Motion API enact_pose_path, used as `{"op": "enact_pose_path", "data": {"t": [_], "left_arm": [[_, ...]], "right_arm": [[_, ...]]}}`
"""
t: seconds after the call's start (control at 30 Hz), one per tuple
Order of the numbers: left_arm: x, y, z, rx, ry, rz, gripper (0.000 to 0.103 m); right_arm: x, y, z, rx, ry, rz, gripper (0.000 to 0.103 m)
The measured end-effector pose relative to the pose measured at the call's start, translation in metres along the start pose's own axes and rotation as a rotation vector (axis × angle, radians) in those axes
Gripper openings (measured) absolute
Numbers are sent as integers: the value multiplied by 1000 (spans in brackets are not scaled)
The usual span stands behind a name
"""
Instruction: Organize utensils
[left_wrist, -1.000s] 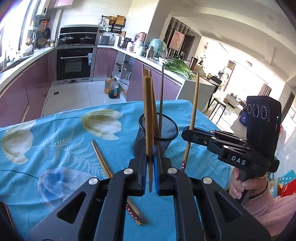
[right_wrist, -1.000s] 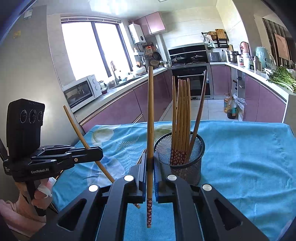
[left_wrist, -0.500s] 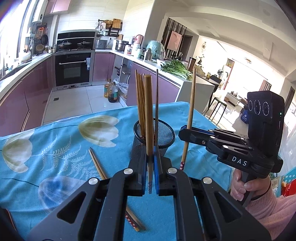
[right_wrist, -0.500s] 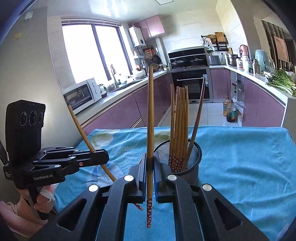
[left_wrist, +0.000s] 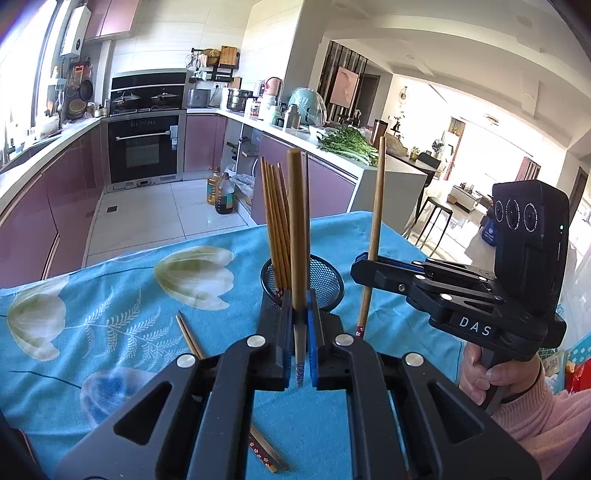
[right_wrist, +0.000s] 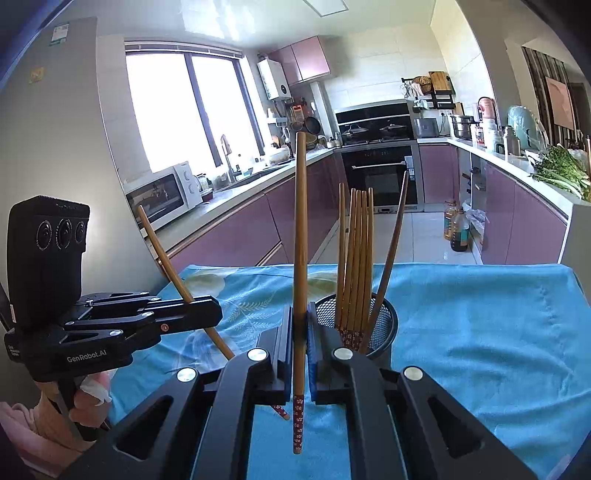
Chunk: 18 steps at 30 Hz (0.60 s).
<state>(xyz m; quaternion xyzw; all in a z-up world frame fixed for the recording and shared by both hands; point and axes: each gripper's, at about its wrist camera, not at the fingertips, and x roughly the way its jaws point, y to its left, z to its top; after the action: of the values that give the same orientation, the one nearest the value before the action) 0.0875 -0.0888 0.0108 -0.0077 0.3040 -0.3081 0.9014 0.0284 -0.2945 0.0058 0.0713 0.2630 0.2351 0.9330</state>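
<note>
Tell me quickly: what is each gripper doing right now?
Left gripper: closed on an upright chopstick.
Right gripper: closed on another upright chopstick.

Bright window (right_wrist: 192, 110) over a white counter (right_wrist: 236, 192), mauve cabinets (left_wrist: 207, 142), black built-in oven (left_wrist: 144, 147), pale tiled floor (left_wrist: 147, 218), a sunlit living area (left_wrist: 480, 155) beyond.

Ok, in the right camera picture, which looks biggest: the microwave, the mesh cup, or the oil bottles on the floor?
1. Microwave
2. Mesh cup, which looks nearly as big, but it sits much closer to the camera, so this order is unsure.
3. Oil bottles, smallest and farthest away.
</note>
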Motion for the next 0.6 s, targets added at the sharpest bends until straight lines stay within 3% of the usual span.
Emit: {"op": "enact_pose_path", "data": {"t": [0.6], "left_arm": [[-2,-4,13,13,-30,-1,7]], "right_arm": [[-4,2,10,-11,-27,6,6]]}}
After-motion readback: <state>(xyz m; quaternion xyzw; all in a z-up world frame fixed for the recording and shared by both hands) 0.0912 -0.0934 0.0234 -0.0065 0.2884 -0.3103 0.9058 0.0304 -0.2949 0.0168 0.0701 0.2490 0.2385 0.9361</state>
